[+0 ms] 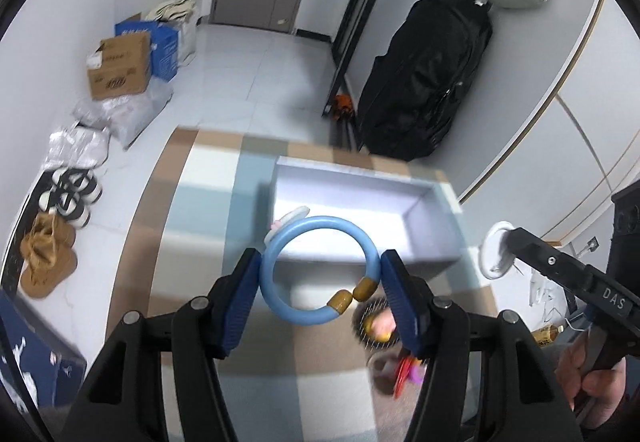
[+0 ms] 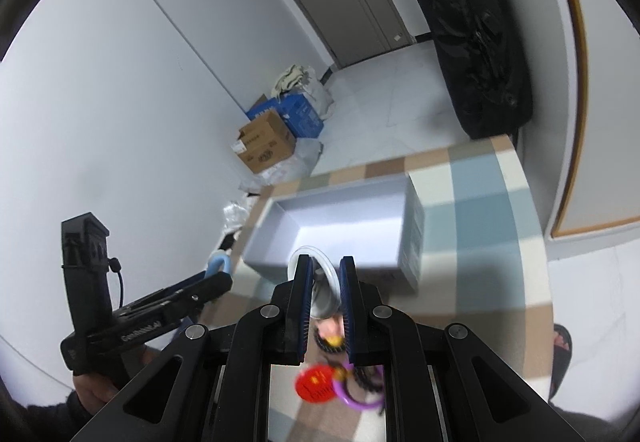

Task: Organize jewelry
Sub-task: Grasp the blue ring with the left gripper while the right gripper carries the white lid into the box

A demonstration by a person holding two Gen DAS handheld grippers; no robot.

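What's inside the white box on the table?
The white box looks empty: only its bare pale floor shows. The blue bangle in the left claw hides part of the near wall, and the inside of that wall can't be seen.

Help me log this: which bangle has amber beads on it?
The blue bangle in the left gripper; the white bangle in the right gripper is plain.

Both grippers are showing black frames, silver screws and ribbed blue pads; white "DAS" lettering and a thin black cable are marking the handles.
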